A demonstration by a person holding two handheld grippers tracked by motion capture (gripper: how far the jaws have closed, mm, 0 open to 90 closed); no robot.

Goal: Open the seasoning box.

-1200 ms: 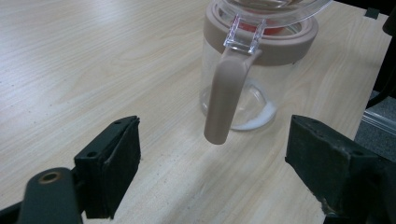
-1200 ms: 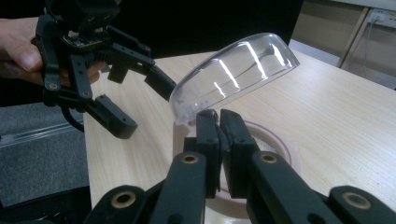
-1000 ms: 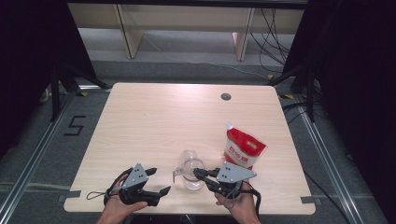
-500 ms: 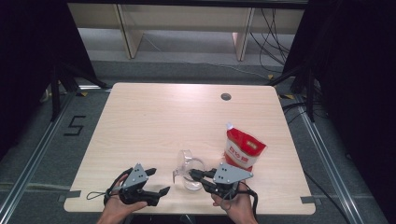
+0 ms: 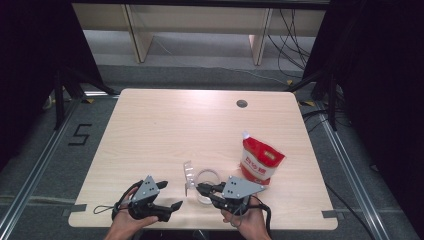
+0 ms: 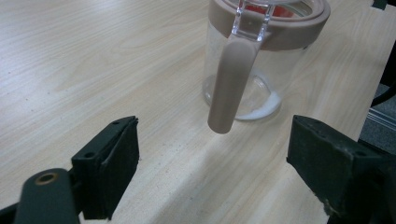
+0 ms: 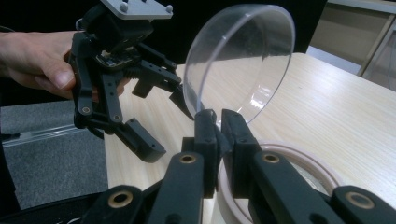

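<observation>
The right tongs (image 7: pixel 218 122) are clamped on the edge of a clear round lid (image 7: pixel 239 60); in the right gripper view the lid stands up on edge above the pinched jaws, tilted away from them, with the pinkish rim of the jug (image 7: pixel 285 154) lying just below and beyond the jaw tips; in the high view the right tongs (image 5: pixel 201 188) sit over the near side of the jug (image 5: pixel 206 176), the person's right hand (image 5: pixel 245 220) behind them at the worktop's (image 5: pixel 165 125) near edge.

The left tongs (image 6: pixel 212 154) are apart, gripping nothing; in the left gripper view the jug (image 6: pixel 261 60) stands upright on the worktop just ahead of the open jaws, slightly toward the right jaw, its brownish handle (image 6: pixel 231 79) hanging down on the side facing them and a little white powder lying in its bottom; jaws and jug do not touch; in the high view the left tongs (image 5: pixel 172 195) lie low over the worktop to the left of the jug, held by the left hand (image 5: pixel 131 222).

A red and white pouch (image 5: pixel 260 161) stands just beyond the right tongs, to their right, near the jug but apart from it.
</observation>
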